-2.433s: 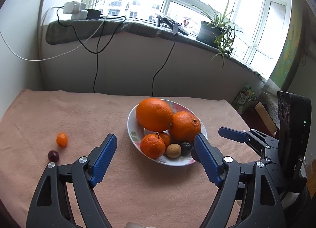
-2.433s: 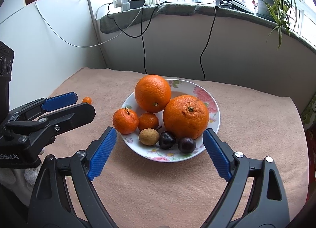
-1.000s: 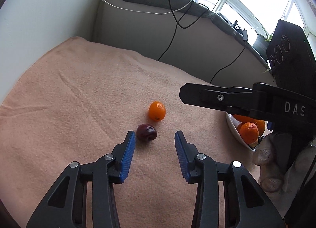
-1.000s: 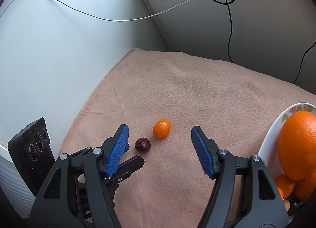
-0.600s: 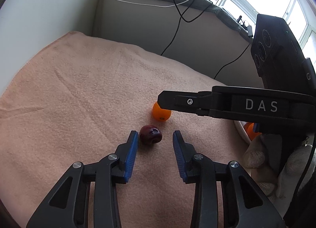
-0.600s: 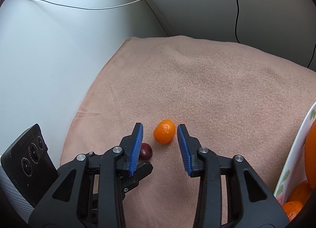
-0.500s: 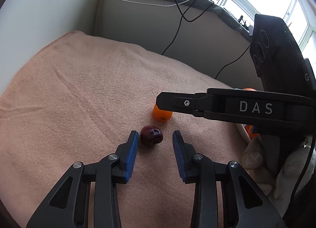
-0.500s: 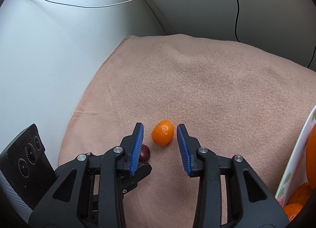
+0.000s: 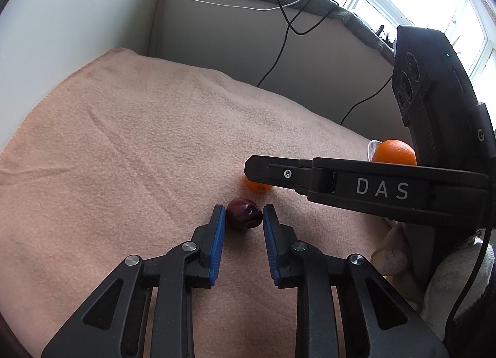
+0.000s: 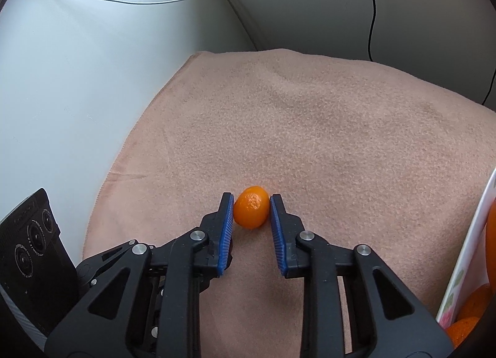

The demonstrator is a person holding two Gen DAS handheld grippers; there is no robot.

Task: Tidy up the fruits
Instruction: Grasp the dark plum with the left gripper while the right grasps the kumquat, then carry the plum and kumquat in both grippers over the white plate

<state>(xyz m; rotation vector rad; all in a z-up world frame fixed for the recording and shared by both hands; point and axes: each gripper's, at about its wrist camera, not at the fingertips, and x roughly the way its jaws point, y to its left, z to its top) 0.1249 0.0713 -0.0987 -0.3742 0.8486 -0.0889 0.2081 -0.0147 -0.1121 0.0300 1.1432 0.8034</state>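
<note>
A dark red cherry (image 9: 243, 218) lies on the tan cloth, and my left gripper (image 9: 243, 218) is shut on it, both blue pads touching its sides. A small orange kumquat (image 10: 251, 211) lies just beyond it; my right gripper (image 10: 251, 210) is shut on it, pads against both sides. In the left wrist view the kumquat (image 9: 257, 186) is partly hidden under the right gripper's black finger (image 9: 341, 186). Both fruits rest on the cloth.
A flowered white plate (image 10: 465, 268) with oranges (image 9: 394, 153) stands at the right. The cloth (image 10: 310, 128) ends at a white wall on the left. Black cables (image 9: 279, 48) hang from the window ledge behind.
Both grippers have closed from a narrow gap onto their fruits: the left on the cherry, the right on the kumquat. Both moved slightly forward.
</note>
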